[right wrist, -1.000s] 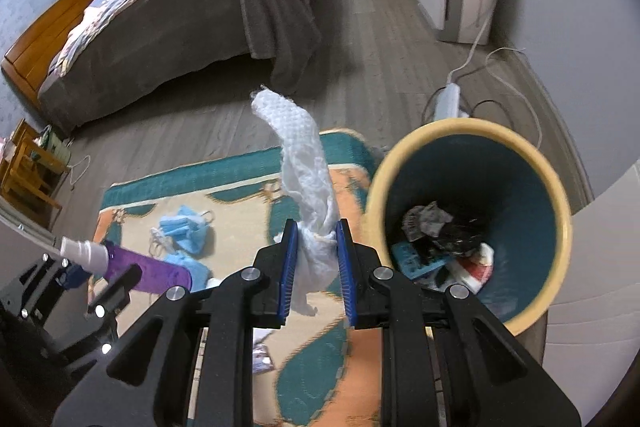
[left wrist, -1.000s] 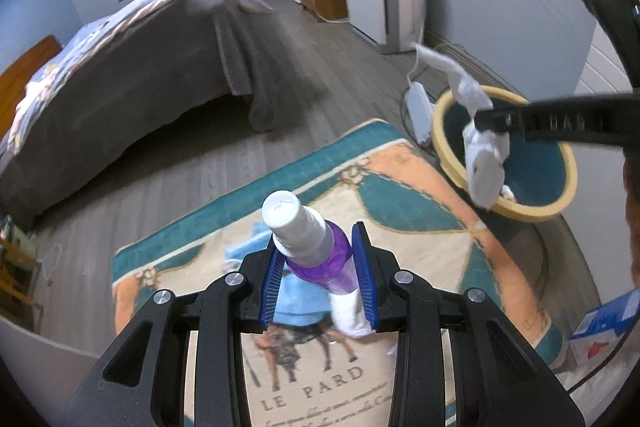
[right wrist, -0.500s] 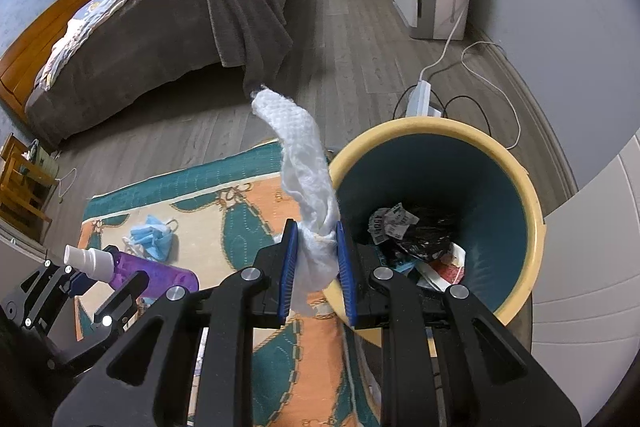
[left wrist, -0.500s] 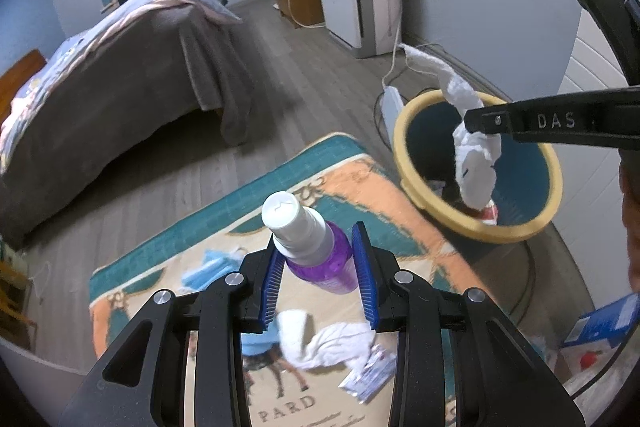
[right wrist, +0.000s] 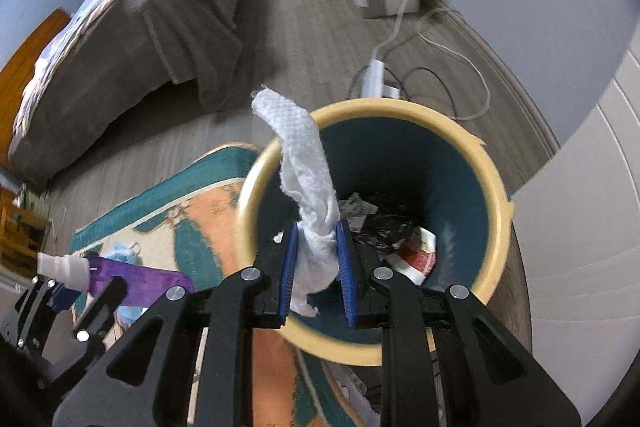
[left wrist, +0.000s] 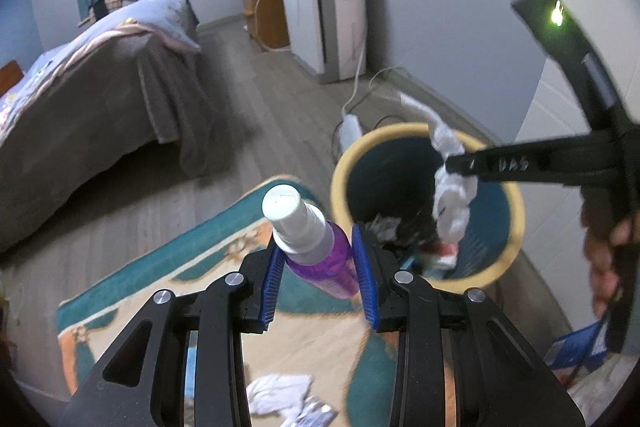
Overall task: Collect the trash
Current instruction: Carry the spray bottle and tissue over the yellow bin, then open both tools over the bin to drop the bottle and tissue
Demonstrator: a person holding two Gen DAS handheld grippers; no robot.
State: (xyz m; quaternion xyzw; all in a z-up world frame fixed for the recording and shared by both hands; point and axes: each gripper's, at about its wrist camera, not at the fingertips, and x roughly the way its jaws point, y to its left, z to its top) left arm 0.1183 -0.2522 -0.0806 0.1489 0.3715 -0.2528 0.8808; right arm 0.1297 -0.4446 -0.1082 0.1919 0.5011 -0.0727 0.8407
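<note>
Hanging over bin [right wrist: 494, 183] mouth: right gripper [right wrist: 317, 267] clamped on white tissue [right wrist: 310, 187], long axis upright, trash directly below. Left gripper [left wrist: 319, 259] grips purple spray bottle [left wrist: 320, 251], cap up, just left of bin, near side. Right nearer to drop.

The right gripper [right wrist: 317, 259] pinches a crumpled white tissue [right wrist: 308, 187] directly above the open yellow-rimmed trash bin [right wrist: 494, 187], which holds wrappers. At lower left, the left gripper [right wrist: 60, 297] clamps a purple spray bottle [right wrist: 132, 281] over the patterned rug [right wrist: 192, 211].
</note>
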